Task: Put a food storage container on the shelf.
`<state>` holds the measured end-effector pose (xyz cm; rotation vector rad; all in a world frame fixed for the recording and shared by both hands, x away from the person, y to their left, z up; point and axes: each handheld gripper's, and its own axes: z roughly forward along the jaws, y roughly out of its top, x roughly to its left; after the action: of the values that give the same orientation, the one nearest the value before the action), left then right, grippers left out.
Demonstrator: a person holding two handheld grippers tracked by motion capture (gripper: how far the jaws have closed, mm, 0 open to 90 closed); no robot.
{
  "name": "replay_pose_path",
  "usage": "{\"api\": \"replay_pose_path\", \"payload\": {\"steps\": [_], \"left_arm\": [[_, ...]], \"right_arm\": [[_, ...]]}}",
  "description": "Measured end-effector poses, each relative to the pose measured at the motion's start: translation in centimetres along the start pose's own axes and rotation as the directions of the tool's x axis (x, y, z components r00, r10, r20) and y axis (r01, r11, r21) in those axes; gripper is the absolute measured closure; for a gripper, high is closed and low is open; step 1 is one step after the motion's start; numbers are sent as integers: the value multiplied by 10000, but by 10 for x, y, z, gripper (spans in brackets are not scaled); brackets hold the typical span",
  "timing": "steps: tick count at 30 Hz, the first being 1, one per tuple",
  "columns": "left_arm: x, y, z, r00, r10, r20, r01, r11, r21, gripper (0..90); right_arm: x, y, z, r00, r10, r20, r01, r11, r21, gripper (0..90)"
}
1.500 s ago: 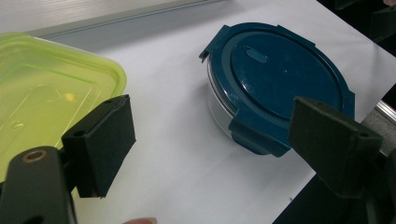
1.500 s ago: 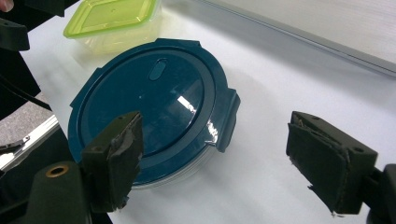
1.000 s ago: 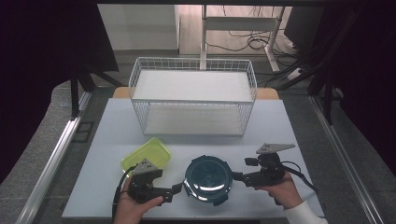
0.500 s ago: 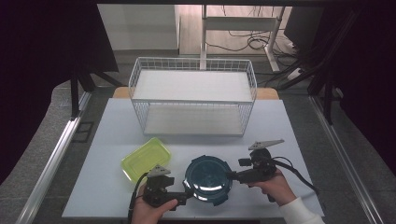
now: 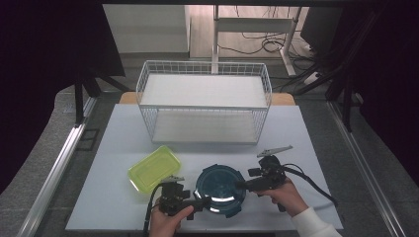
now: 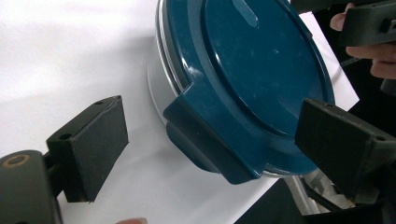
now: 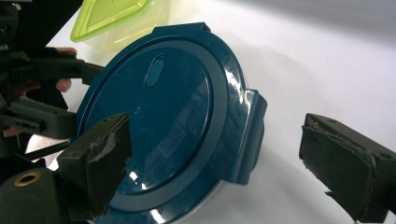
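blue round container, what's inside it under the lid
Cannot tell. The dark blue lid covers the round container fully; a clear wall shows below the lid's rim in the left gripper view, with no contents visible through it.

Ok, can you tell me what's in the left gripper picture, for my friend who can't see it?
A round container with a dark blue lid sits on a white table, one lid clasp pointing at the camera. The left gripper has its two black jaws wide open on either side of that clasp, not touching it.
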<state>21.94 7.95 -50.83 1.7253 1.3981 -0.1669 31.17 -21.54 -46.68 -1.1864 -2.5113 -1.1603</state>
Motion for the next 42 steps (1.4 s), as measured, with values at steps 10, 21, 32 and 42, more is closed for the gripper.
{"api": "replay_pose_path", "payload": {"steps": [10, 21, 32, 42], "left_arm": [[4, -1, 11, 9972, -532, 534, 530, 9986, 43, 94], [4, -2, 11, 9884, -1125, 1025, 1133, 9936, -27, 252], [4, -1, 3, 9855, -1484, 829, 1514, 9880, -309, 349], [5, -6, 8, 9768, -1839, 1101, 1850, 9827, 1, 262]], "right_arm": [[-12, -4, 19, 9935, 901, -689, -865, 9948, 538, 114], [-17, -6, 25, 9683, 2084, -1378, -1942, 9748, 1098, 245], [-15, -5, 20, 9564, 2564, -1394, -2458, 9652, 890, 327], [-15, -5, 18, 9573, 2427, -1572, -2330, 9694, 778, 351]]}}
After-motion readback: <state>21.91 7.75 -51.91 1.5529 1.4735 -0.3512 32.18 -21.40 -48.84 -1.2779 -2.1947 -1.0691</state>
